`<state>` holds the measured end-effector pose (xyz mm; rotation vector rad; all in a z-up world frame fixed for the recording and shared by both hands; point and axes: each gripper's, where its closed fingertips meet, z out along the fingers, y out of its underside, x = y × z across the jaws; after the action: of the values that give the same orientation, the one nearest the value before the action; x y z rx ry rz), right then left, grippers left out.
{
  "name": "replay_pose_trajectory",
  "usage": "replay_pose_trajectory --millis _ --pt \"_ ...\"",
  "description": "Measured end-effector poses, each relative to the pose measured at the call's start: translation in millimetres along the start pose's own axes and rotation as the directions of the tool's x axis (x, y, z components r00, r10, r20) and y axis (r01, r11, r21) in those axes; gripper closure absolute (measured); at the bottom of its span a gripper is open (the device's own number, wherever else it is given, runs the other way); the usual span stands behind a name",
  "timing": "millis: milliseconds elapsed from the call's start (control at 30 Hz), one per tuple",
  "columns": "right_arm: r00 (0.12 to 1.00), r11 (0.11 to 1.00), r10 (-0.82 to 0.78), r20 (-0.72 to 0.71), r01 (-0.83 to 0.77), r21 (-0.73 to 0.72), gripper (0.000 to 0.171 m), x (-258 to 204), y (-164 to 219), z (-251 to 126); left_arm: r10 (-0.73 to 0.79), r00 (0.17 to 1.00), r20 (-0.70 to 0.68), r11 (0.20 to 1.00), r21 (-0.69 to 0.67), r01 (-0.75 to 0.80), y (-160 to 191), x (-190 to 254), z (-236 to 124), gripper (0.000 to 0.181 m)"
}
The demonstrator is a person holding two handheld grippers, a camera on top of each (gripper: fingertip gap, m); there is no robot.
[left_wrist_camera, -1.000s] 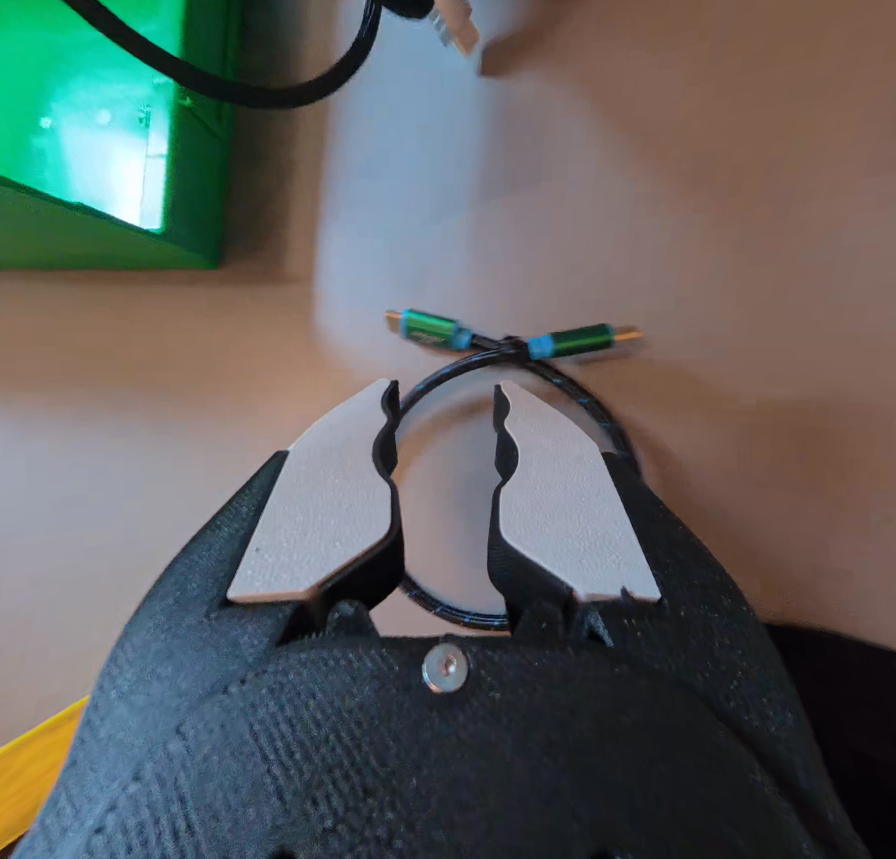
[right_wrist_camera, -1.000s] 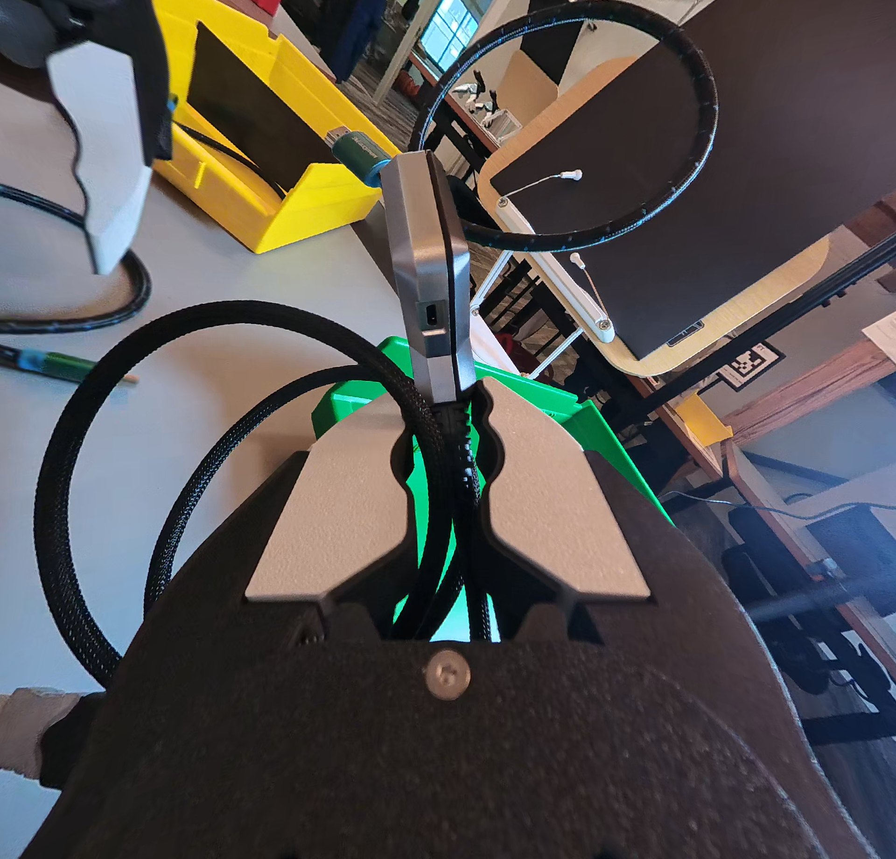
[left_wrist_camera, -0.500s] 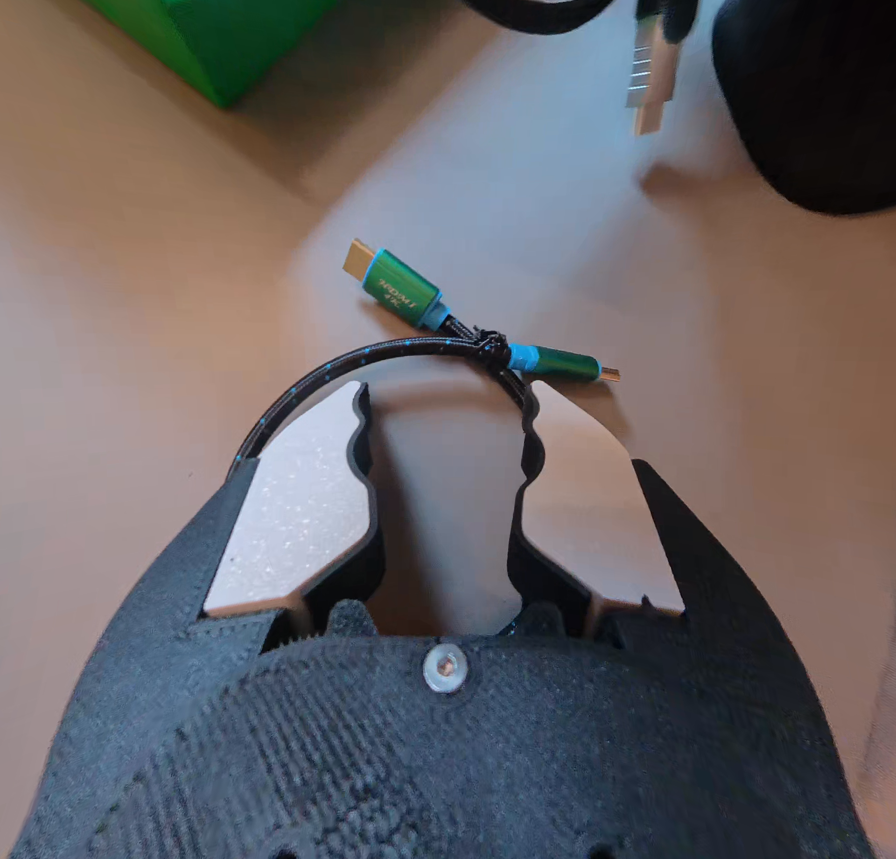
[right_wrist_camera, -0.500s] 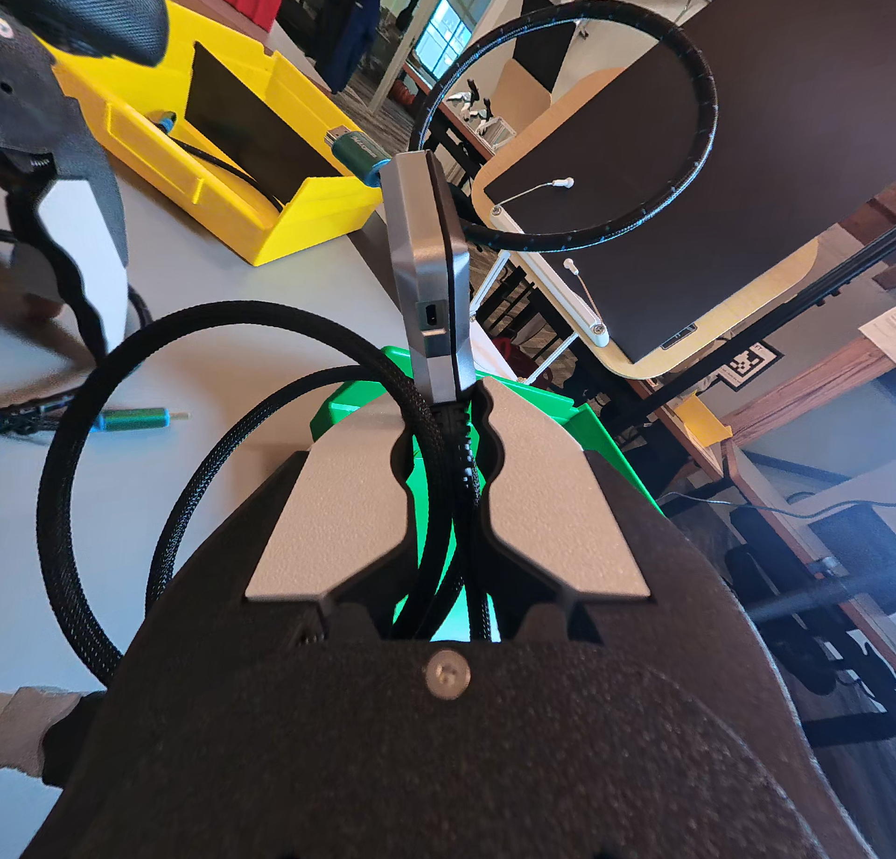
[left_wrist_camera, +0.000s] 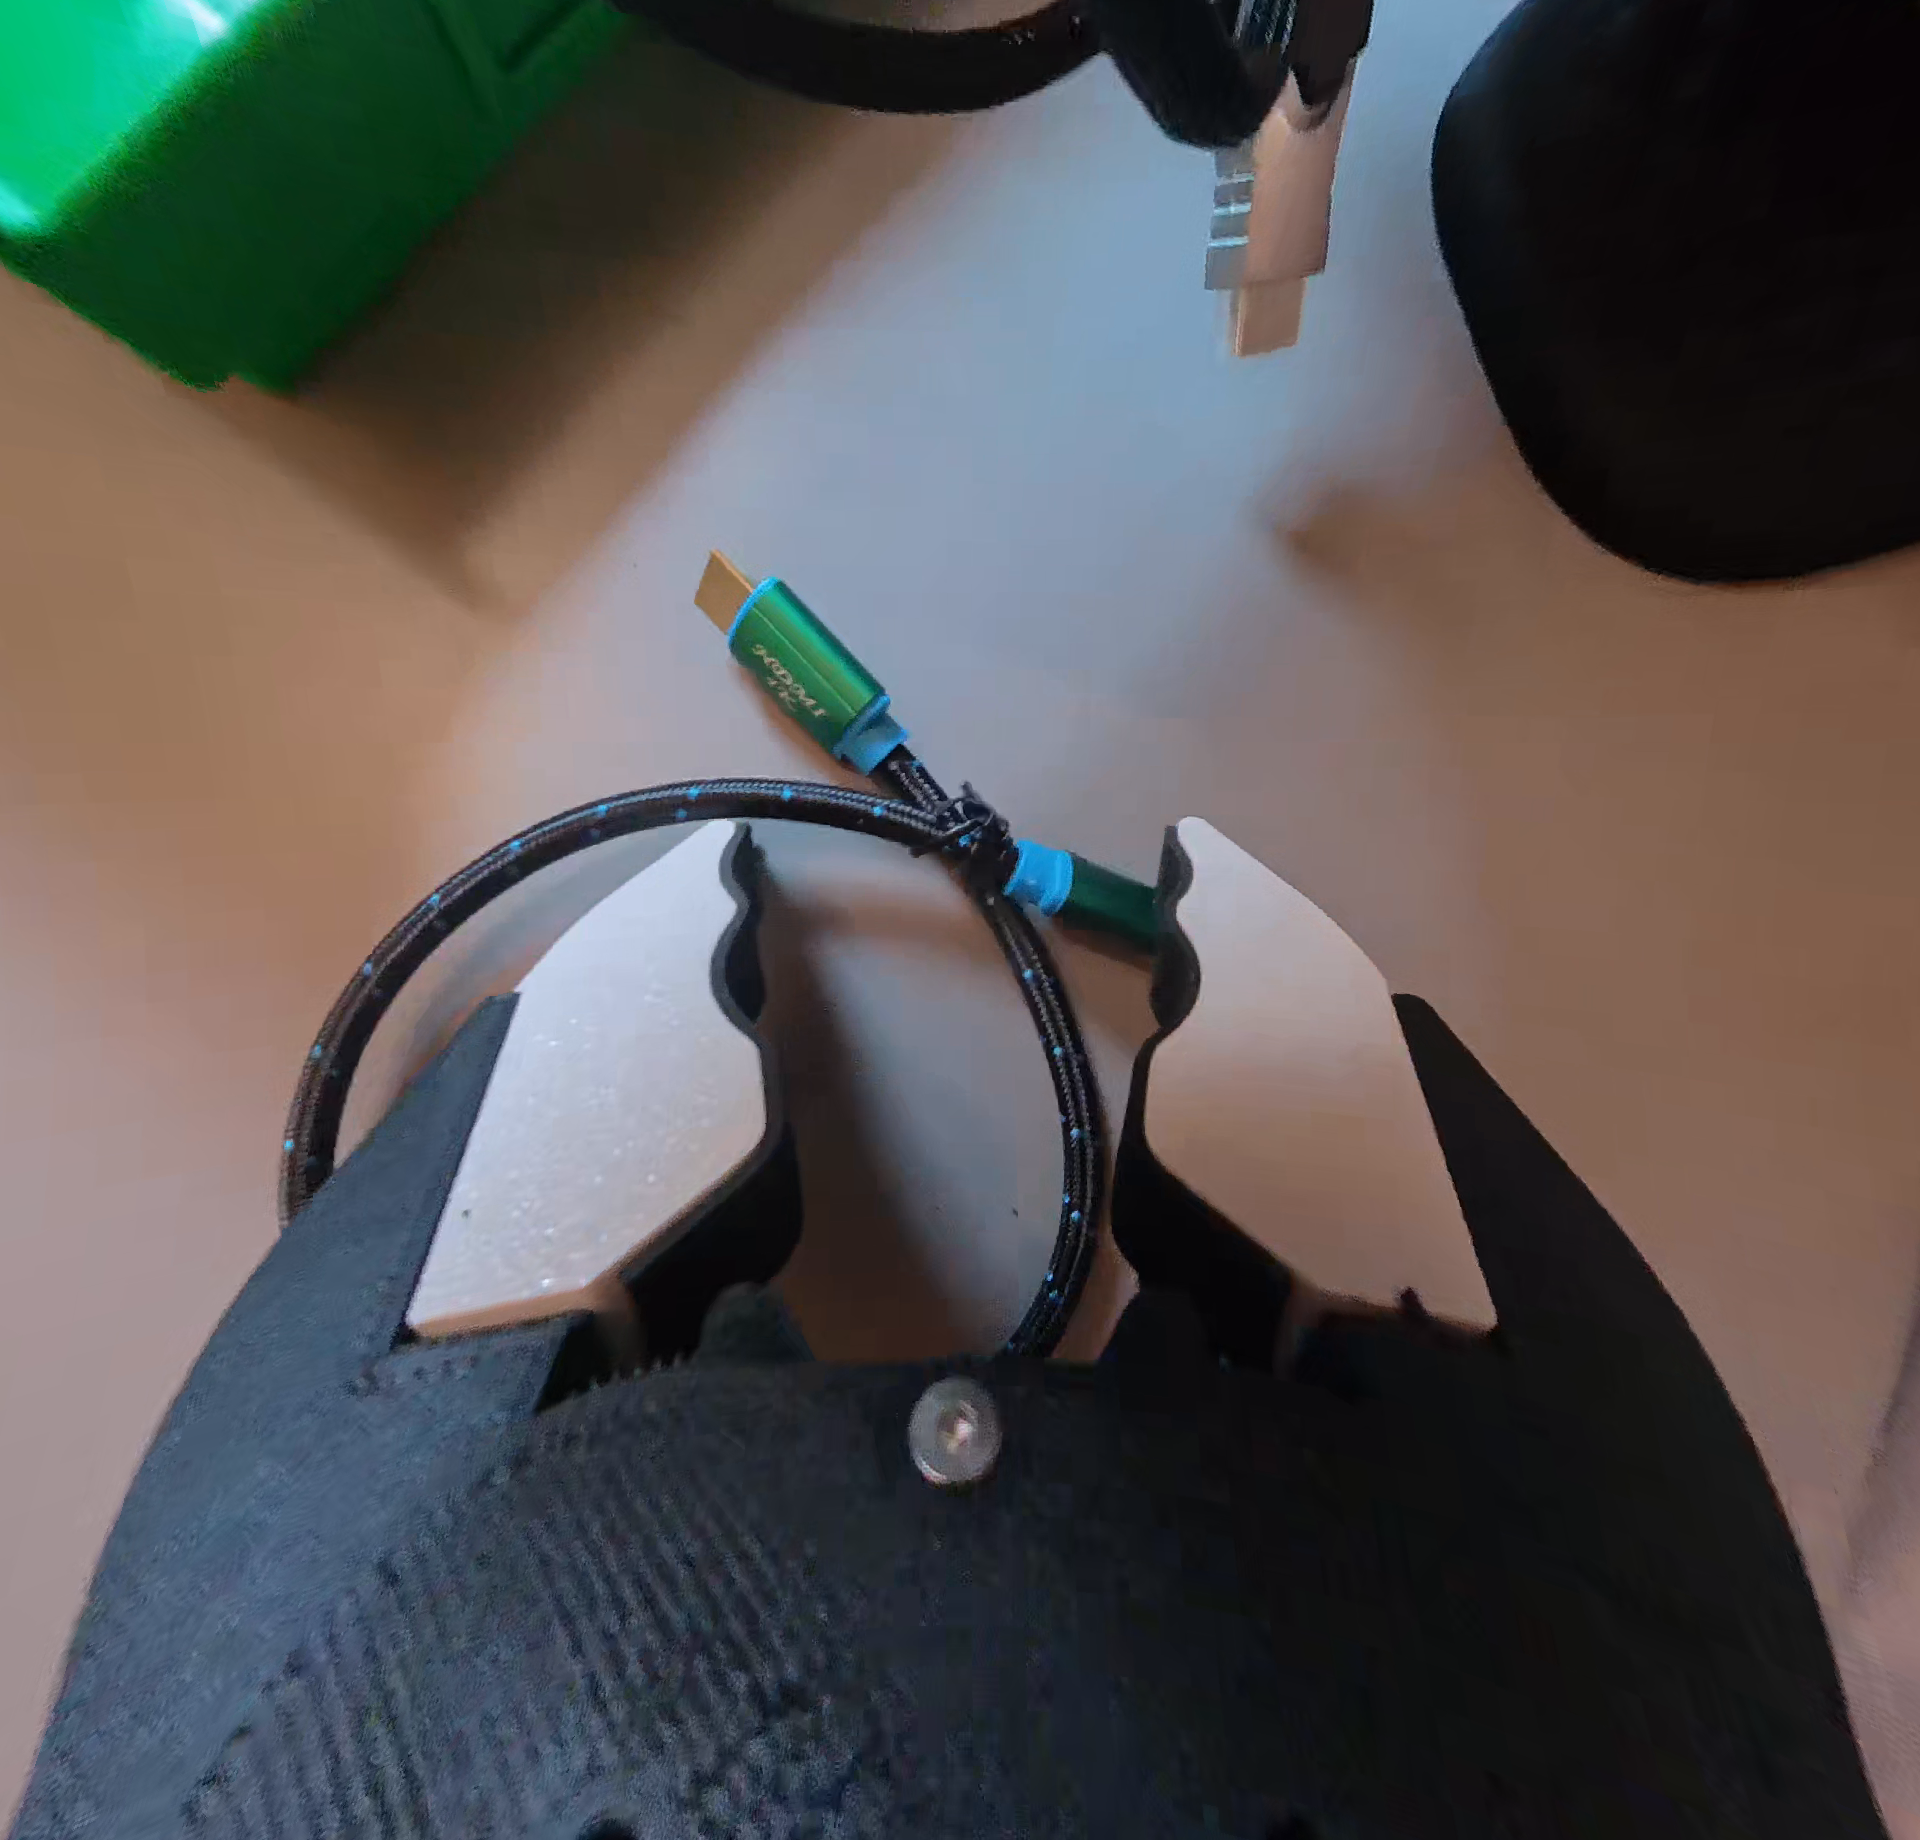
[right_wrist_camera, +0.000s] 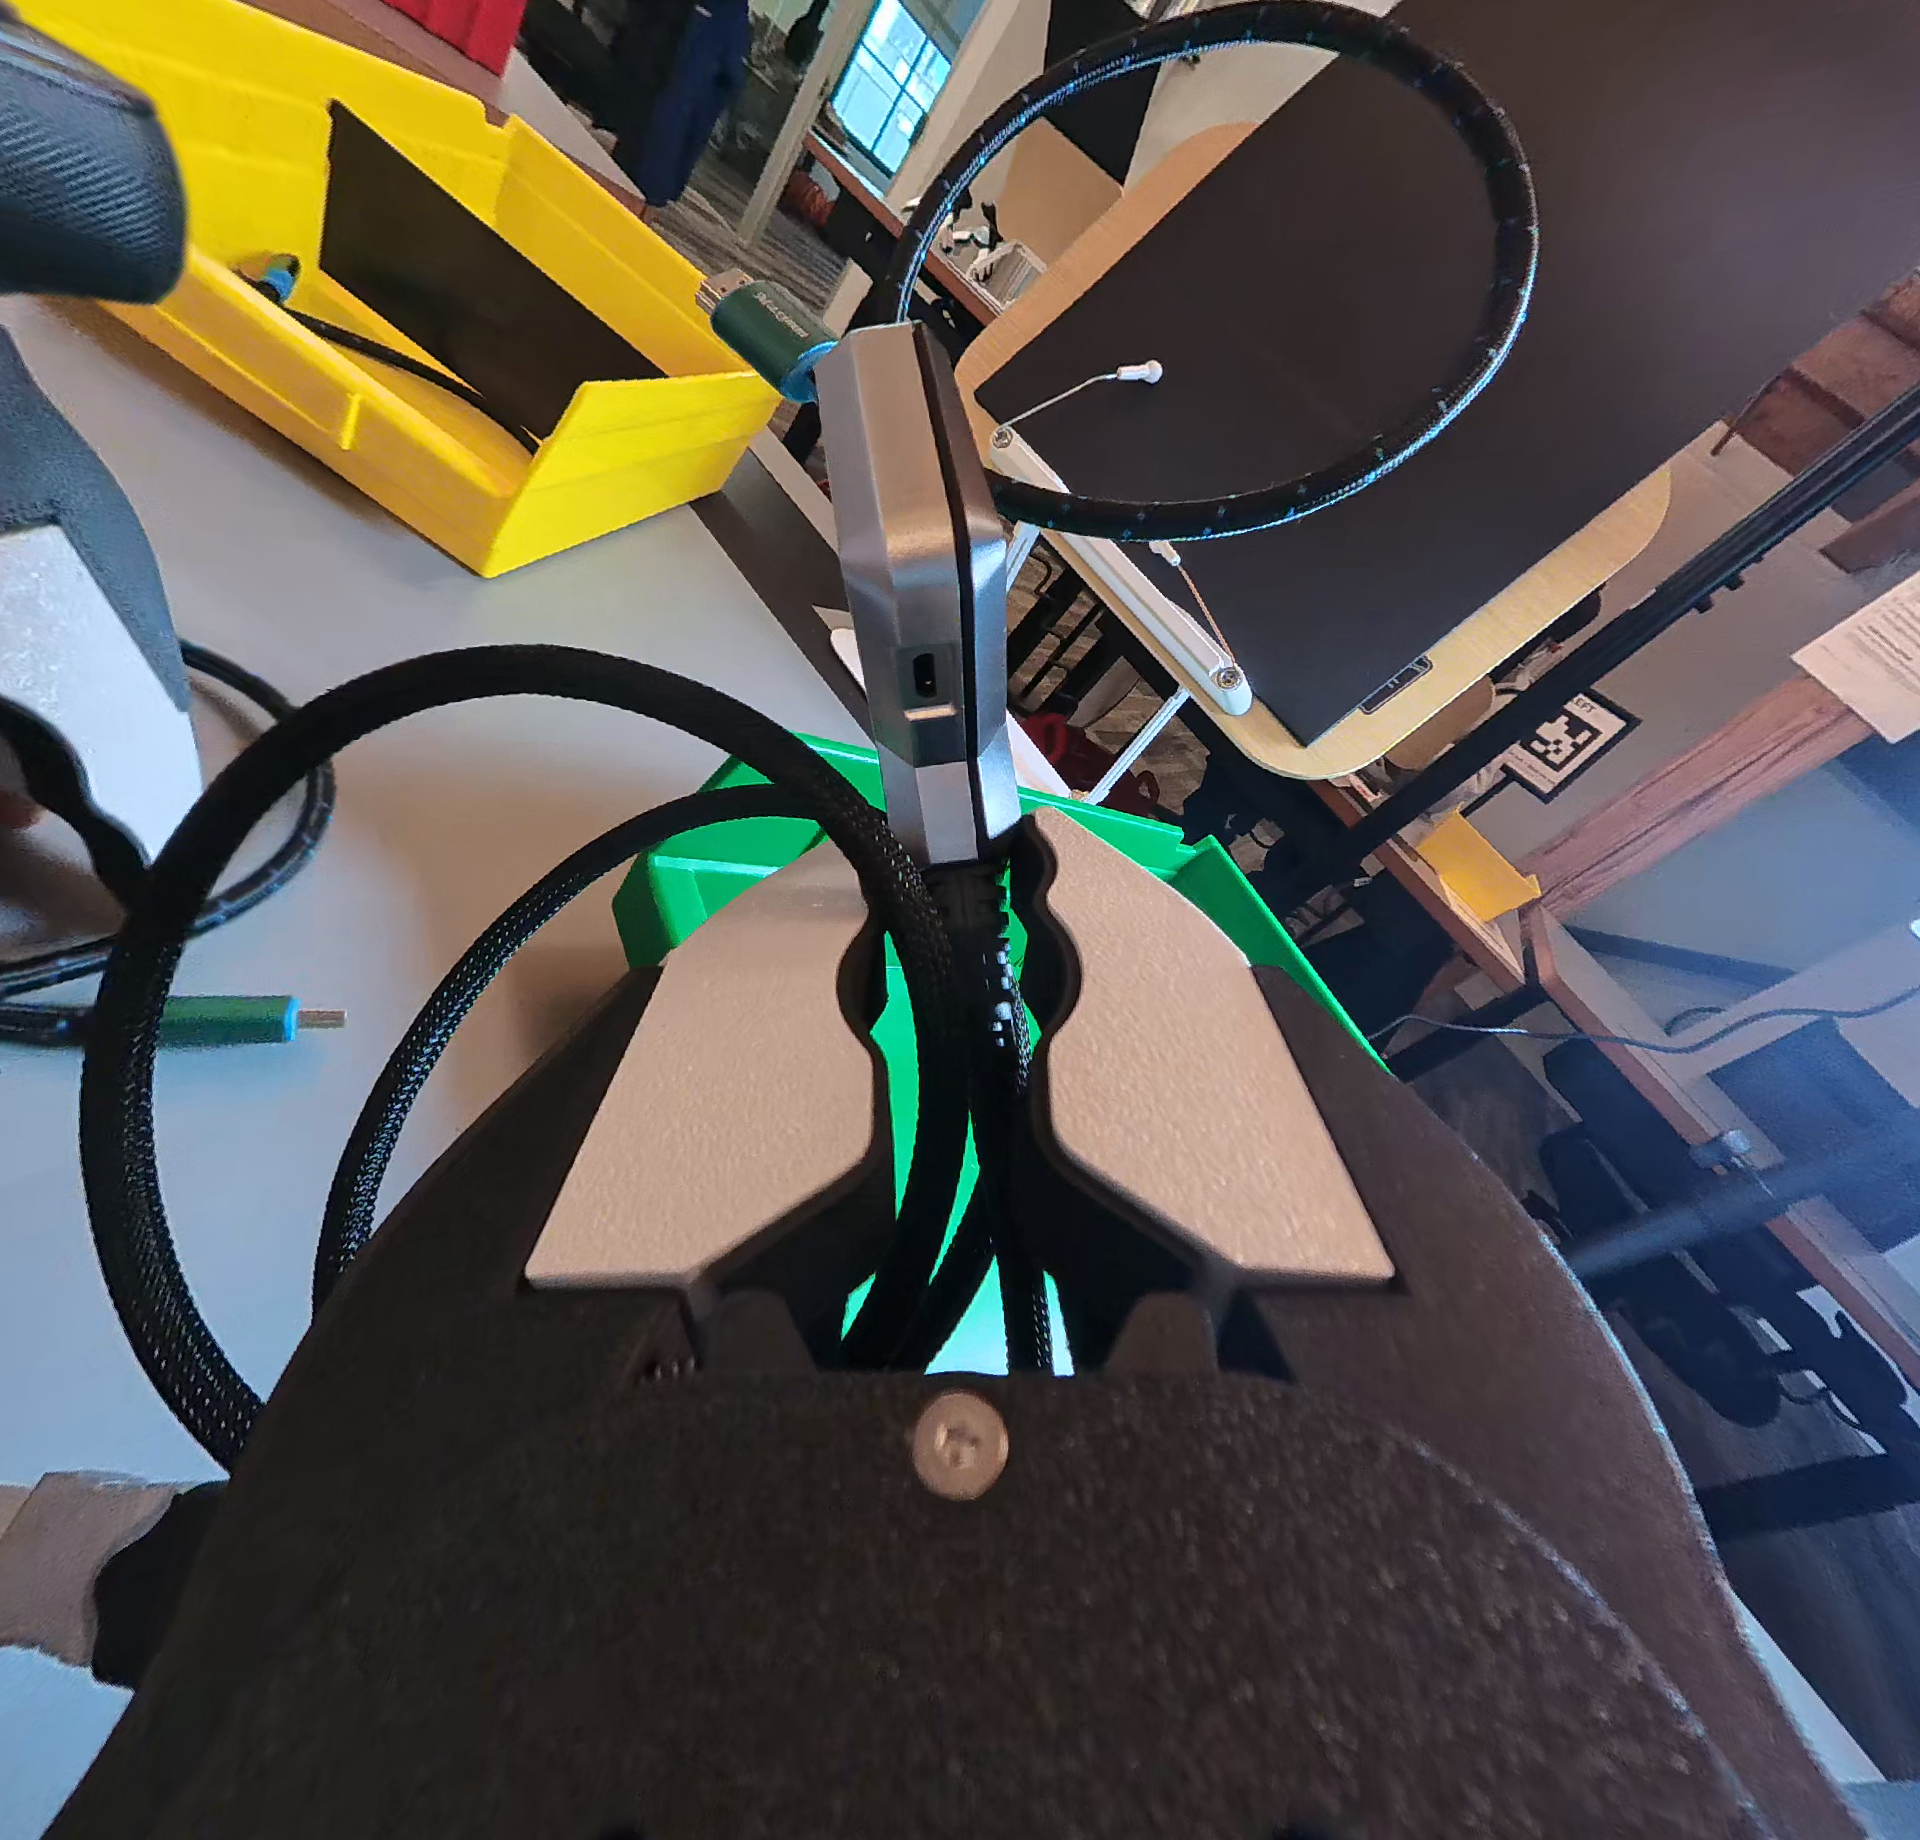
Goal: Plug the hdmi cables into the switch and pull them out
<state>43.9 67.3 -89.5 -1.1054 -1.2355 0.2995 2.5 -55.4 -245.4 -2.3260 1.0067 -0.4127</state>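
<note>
Grey switch only in right view, green-plugged cable below left.

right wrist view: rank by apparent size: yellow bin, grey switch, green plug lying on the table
1. yellow bin, largest in frame, though it sits farther back.
2. grey switch, held upright in the right claw; nearness to the camera inflates it.
3. green plug on the table, clearly smallest.

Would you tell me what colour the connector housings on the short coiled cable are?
Green with blue collars, on a black braid flecked blue; the left wrist view shows it best.
</note>
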Motion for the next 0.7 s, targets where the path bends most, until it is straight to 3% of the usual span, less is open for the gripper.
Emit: replay_pose_trajectory --millis 200,333,500,700 --pt "1.0 1.0 0.004 -0.007 -0.004 0.003 0.149 3 0 -3 0.267 0.962 -0.06 0.96 -0.075 -0.271 15 5 -12 0.161" --pt "1.0 1.0 0.024 -0.004 -0.024 0.005 0.149 4 2 -2 0.303 0.952 -0.045 0.948 -0.089 -0.306 21 -7 -20 0.145" --pt "1.0 1.0 0.027 0.007 -0.026 -0.006 0.149 -1 5 2 0.338 0.937 -0.085 0.939 -0.04 -0.342 15 -3 -14 0.143" --pt "1.0 1.0 0.003 0.019 -0.002 -0.004 0.149 -5 4 2 0.416 0.902 -0.111 0.909 0.021 -0.417 2 5 -2 0.161"
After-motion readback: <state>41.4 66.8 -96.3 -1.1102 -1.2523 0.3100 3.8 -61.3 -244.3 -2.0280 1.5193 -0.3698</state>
